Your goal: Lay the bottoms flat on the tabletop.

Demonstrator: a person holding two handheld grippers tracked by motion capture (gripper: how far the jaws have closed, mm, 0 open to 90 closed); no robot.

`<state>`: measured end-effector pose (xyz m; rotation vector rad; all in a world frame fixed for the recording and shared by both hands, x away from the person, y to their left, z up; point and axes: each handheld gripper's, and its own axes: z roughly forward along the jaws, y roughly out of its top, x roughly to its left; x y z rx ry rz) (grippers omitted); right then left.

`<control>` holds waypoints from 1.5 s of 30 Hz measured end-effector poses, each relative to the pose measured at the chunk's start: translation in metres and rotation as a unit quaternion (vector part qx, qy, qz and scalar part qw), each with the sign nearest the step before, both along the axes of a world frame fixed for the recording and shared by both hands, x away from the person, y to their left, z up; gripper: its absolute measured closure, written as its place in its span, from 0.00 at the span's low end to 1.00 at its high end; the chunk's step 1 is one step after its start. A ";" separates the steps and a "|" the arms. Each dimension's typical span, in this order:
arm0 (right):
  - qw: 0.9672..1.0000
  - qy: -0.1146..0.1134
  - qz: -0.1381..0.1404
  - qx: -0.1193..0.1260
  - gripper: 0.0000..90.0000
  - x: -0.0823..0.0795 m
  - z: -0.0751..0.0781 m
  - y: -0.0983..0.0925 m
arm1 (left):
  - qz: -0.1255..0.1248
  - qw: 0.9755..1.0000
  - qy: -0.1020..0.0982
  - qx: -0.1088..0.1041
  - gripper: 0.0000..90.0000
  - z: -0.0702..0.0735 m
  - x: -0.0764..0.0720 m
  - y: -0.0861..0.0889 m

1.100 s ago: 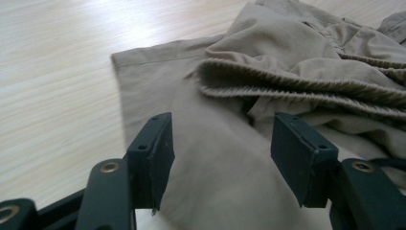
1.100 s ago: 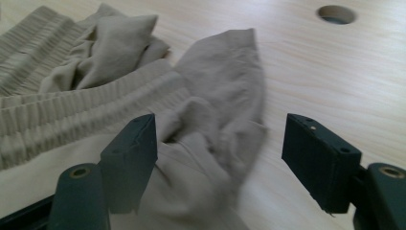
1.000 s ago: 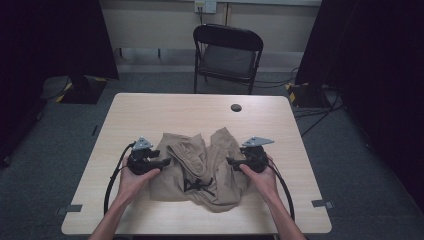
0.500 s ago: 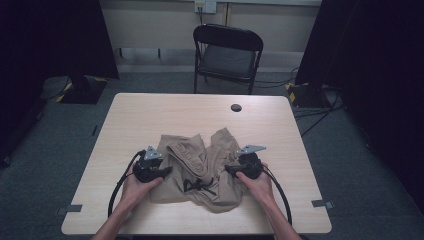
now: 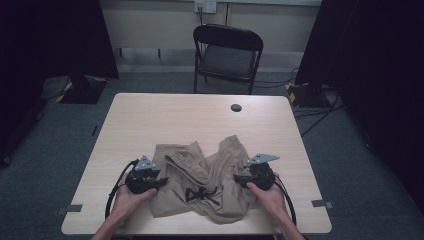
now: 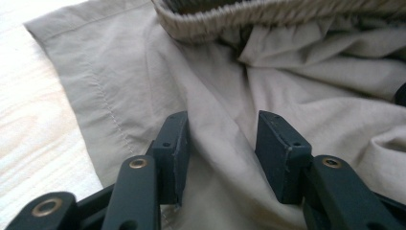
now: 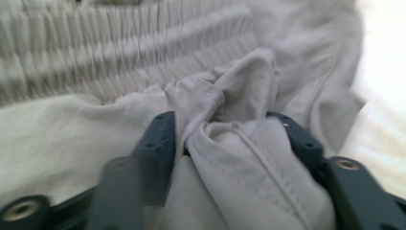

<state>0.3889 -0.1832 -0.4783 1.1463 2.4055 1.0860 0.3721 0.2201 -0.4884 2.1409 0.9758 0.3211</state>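
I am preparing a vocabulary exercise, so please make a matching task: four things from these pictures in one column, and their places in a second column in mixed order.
Things:
1. crumpled beige fabric shorts
2. black folding metal chair
3. small round black cap
4. black drawstring

Places:
A. behind the table's far edge
B. lying across the shorts' front
C. between the two grippers
D. on bare tabletop near the far edge

Pairs: 1-C, 2-A, 3-D, 4-B

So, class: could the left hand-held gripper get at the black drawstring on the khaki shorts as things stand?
Probably yes. The left hand-held gripper sits at the shorts' left side, and the drawstring lies exposed on top, just to its right, with only loose fabric between.
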 end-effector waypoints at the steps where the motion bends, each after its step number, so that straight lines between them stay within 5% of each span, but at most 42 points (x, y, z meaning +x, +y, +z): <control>1: 1.000 0.000 0.000 0.000 0.49 0.000 0.000 0.000 | 0.004 1.000 -0.001 -0.013 0.61 0.001 0.003 0.002; 8: 0.999 -0.027 0.003 0.023 0.50 0.024 0.024 0.003 | 0.032 0.998 -0.024 -0.057 0.61 0.022 0.024 0.010; 10: 0.999 -0.024 0.007 0.031 0.51 0.033 0.023 0.008 | 0.028 0.997 -0.030 -0.065 0.61 0.024 0.029 0.009; 11: 0.999 -0.017 0.014 0.036 0.51 0.041 0.020 0.013 | 0.038 0.995 -0.029 -0.088 0.60 0.023 0.034 0.008; 20: 0.999 0.004 0.024 0.046 0.44 0.059 0.001 0.030 | 0.037 0.992 -0.013 -0.120 0.48 0.013 0.046 0.000; 25: 0.998 0.012 0.037 0.040 0.46 0.061 -0.009 0.038 | 0.017 0.997 -0.020 -0.070 0.44 0.011 0.056 -0.021; 31: 0.998 0.018 0.042 0.039 0.51 0.062 -0.012 0.038 | 0.014 0.995 -0.019 -0.095 0.44 0.007 0.064 -0.030; 33: 0.999 0.010 0.041 0.027 0.62 0.061 -0.011 0.038 | 0.013 0.994 -0.014 -0.110 0.41 0.002 0.069 -0.032; 39: 0.999 -0.003 0.031 0.028 0.83 0.057 -0.008 0.035 | 0.001 0.993 -0.018 -0.114 0.37 -0.003 0.075 -0.042; 45: 0.998 -0.002 0.035 0.047 0.93 0.055 -0.003 0.032 | -0.014 0.993 -0.015 -0.113 0.36 -0.008 0.083 -0.055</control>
